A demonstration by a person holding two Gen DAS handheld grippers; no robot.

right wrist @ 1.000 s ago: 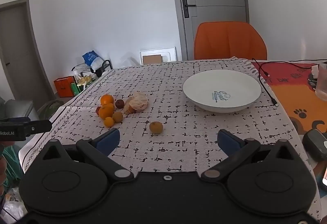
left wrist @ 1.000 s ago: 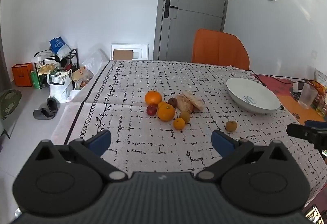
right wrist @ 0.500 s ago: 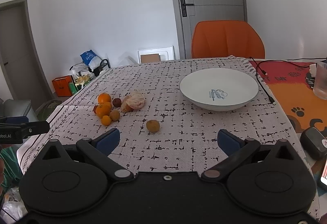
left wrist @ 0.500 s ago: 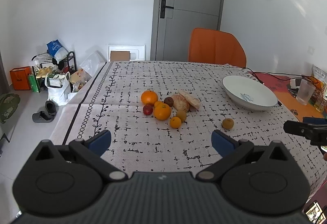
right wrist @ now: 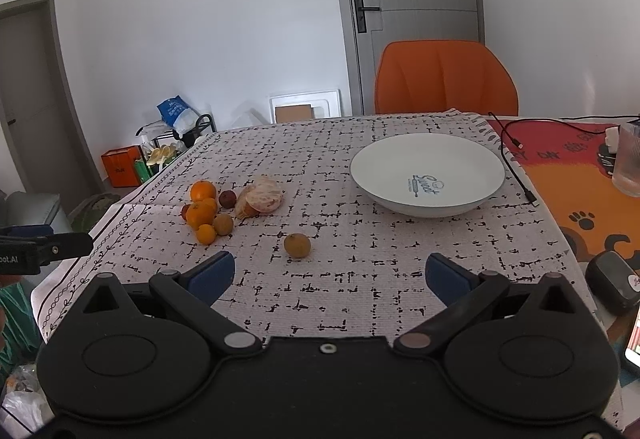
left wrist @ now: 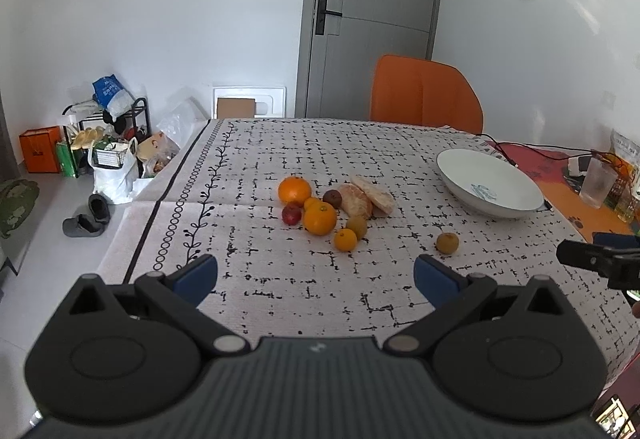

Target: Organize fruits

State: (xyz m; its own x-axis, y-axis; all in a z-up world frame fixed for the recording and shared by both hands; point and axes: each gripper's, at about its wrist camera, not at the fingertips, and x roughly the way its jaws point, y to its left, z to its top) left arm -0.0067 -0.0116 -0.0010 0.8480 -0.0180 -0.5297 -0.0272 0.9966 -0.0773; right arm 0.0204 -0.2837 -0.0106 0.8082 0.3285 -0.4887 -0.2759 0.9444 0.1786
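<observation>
A cluster of loose fruit lies on a white tablecloth with a broken black grid print [left wrist: 304, 279], well to the left of a shallow white ceramic bowl [right wrist: 427, 175] with a small dark printed logo in its base; the bowl holds nothing. The largest piece, a round bright orange [left wrist: 295, 191], sits at the cluster's far edge from the bowl's left side. Beside it are a second glossy orange [left wrist: 319, 218], a small dark red fruit [left wrist: 291, 215], a dark brown round fruit [left wrist: 332, 197], a small tangerine [left wrist: 345, 240] and a dull olive-brown round fruit [left wrist: 357, 227], most of them touching or nearly so. A peeled pale-orange citrus with its white pith showing [right wrist: 262, 197] rests at the side of the cluster nearest the bowl, its split halves leaning together; in the left wrist view its long axis runs roughly towards the bowl. One yellow-brown round fruit with a small stem end [right wrist: 297, 245] lies alone between the cluster and the bowl, apart from both.

The left gripper [left wrist: 316, 275] hovers over the near edge of the cloth, its blue-padded fingers [left wrist: 198, 274] spread wide with nothing between them. The right gripper [right wrist: 330, 273] is likewise spread wide and carries nothing, its blue-padded tips framing the lone fruit from the near side of the bowl. An orange chair [right wrist: 445, 79] stands behind the bowl at the table's far edge, and a black cable [right wrist: 516, 175] trails past the bowl's right rim.
</observation>
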